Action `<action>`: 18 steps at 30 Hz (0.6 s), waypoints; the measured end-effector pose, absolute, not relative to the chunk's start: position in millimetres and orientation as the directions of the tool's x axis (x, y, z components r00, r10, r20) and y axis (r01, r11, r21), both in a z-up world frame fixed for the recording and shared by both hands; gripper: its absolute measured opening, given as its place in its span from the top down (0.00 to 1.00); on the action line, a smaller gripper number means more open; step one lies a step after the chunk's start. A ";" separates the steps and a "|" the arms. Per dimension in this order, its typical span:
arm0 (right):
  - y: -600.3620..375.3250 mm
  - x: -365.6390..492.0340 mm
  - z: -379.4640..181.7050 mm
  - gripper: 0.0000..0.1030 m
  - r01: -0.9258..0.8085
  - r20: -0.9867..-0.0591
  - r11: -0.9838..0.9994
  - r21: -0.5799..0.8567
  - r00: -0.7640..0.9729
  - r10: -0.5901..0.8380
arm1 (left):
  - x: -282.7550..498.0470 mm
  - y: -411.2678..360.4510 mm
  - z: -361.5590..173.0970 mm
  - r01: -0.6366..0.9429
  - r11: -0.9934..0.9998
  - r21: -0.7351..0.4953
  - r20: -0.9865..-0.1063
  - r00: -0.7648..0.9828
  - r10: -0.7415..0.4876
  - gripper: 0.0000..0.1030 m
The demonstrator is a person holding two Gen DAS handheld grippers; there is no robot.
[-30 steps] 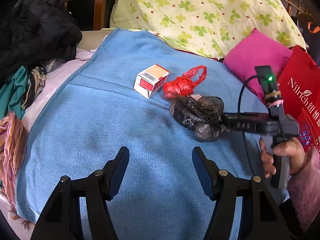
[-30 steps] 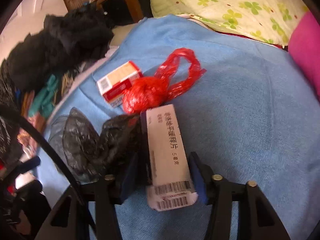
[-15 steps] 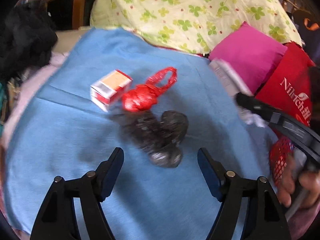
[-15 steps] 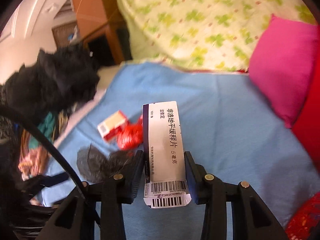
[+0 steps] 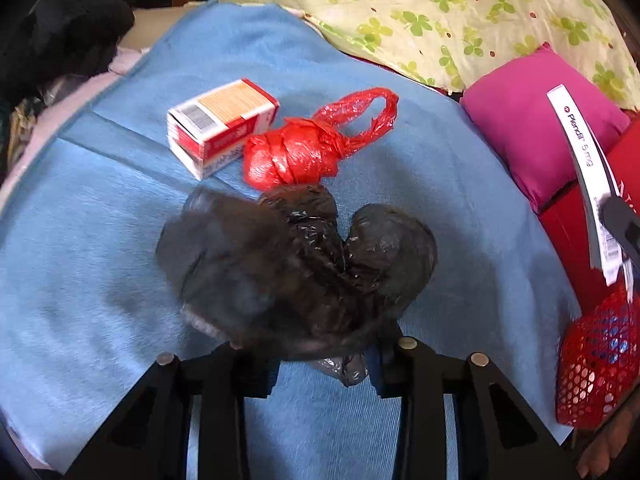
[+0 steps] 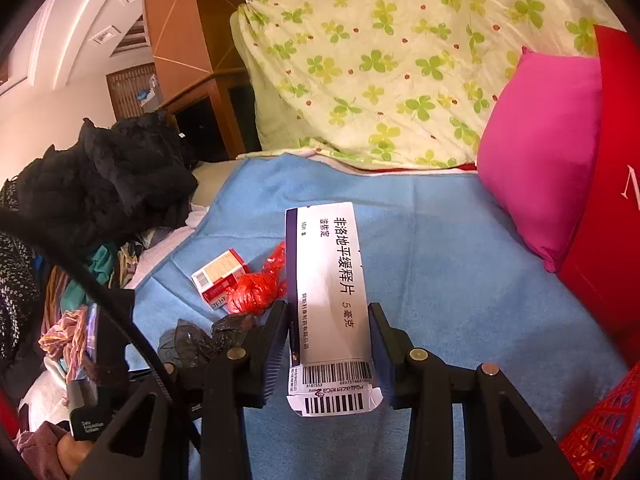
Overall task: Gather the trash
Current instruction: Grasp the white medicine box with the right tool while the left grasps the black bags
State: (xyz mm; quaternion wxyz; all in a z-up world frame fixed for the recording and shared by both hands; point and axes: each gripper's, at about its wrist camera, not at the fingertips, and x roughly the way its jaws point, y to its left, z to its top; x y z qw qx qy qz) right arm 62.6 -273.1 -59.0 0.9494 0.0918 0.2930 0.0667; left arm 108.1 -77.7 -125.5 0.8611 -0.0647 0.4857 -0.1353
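Note:
A crumpled black plastic bag (image 5: 296, 264) lies on the blue blanket (image 5: 100, 240) and bulges over my left gripper (image 5: 326, 364). The jaws are closing, with the bag's lower end pinched between them. Just beyond it sit a knotted red plastic bag (image 5: 296, 152) and a red-and-white carton (image 5: 220, 120). My right gripper (image 6: 328, 344) is shut on a long white medicine box (image 6: 332, 288), held upright above the blanket. The same medicine box (image 5: 584, 168) shows at the right edge of the left wrist view.
A red mesh basket (image 5: 596, 360) stands at the blanket's near right, beside a red paper bag (image 6: 608, 200) and a pink pillow (image 5: 536, 120). A clover-print quilt (image 6: 380, 60) fills the back. Dark clothes (image 6: 108, 176) are heaped at the left.
My left gripper has moved forward over the black bag, and its jaws have narrowed around it. My right gripper has lifted the white box off the blanket, up and to the right.

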 end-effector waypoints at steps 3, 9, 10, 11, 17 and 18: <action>-276.4 57.1 -55.6 0.59 -0.070 -0.527 0.972 0.225 0.830 0.182 | 90.4 -74.2 -106.8 0.191 0.958 -0.213 -0.799 0.530 -0.284 0.66; -279.3 38.4 -47.7 0.59 -0.074 -0.495 0.967 0.244 0.848 0.190 | 50.3 -73.5 -59.7 0.229 0.969 -0.090 -0.746 0.629 -0.218 0.66; -279.9 33.3 -45.9 0.59 -0.078 -0.484 0.966 0.247 0.854 0.192 | 45.4 -72.9 -50.9 0.231 0.970 -0.072 -0.732 0.649 -0.209 0.66; -281.1 28.2 -44.5 0.59 -0.077 -0.475 0.964 0.254 0.859 0.194 | 38.7 -72.4 -41.7 0.232 0.971 -0.054 -0.714 0.671 -0.200 0.66; -287.8 -12.2 -36.8 0.59 -0.070 -0.410 0.949 0.307 0.890 0.199 | 6.8 -73.4 -1.2 0.242 0.970 0.017 -0.629 0.757 -0.177 0.66; -288.4 -19.7 -35.7 0.59 -0.072 -0.398 0.946 0.316 0.895 0.201 | 1.1 -74.9 4.5 0.247 0.969 0.029 -0.617 0.767 -0.177 0.66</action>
